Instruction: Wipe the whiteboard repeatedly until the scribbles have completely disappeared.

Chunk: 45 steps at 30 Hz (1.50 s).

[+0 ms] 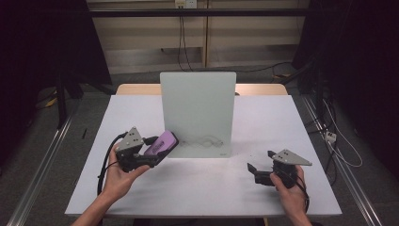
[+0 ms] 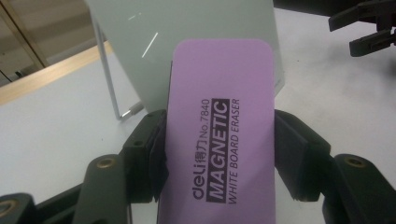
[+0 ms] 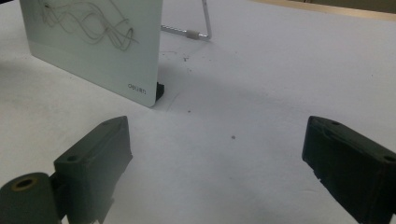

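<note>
White table (image 1: 202, 188) – grey floor (image 1: 42, 155), dark curtains (image 1: 28, 47)

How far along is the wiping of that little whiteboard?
Done: the left gripper is shut on the purple eraser and has it at the whiteboard, by its lower left edge. In hand: the eraser is held there, while the right gripper rests open on the table. Left: the scribbles on the board are unwiped.

You have a white table (image 1: 197, 188) ahead, cables (image 1: 181, 42) on the far wall and rails (image 1: 42, 160) on the floor.
</note>
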{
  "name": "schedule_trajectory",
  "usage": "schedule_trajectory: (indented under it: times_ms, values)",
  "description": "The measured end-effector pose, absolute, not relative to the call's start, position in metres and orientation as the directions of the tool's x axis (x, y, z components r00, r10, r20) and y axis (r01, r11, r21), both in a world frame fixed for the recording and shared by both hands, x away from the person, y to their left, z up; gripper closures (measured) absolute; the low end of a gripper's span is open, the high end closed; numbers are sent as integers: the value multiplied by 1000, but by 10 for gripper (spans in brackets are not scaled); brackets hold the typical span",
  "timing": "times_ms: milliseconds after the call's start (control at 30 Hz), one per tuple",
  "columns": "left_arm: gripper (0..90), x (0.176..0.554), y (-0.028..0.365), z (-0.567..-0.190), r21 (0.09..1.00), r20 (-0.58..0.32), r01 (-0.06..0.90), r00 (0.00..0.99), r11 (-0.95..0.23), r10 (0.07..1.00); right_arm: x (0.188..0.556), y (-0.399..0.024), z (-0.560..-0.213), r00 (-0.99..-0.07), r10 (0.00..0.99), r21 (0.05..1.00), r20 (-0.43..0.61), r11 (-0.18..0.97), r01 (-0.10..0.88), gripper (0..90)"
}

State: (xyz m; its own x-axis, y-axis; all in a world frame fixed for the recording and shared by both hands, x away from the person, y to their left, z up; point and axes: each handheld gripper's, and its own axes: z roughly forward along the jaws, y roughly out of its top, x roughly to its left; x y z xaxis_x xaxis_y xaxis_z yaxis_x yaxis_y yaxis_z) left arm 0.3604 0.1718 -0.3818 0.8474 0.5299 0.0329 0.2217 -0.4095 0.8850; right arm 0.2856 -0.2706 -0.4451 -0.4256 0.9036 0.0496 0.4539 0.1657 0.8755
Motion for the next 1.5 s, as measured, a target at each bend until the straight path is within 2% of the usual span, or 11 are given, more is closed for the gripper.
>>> schedule_trajectory:
  times_ms: [533,1067,1500]
  values:
    - [401,365,121,-371,857,172,93,876,-507,451,285,-272,-445,-430,901,877,53,164,451,81]
    - [401,383,112,-357,857,203,63,871,-512,447,286,-271,-445,-436,899,877,52,168,451,80]
    - [405,392,104,-373,816,244,48,874,-576,420,285,-272,-445,-433,900,878,56,162,451,81]
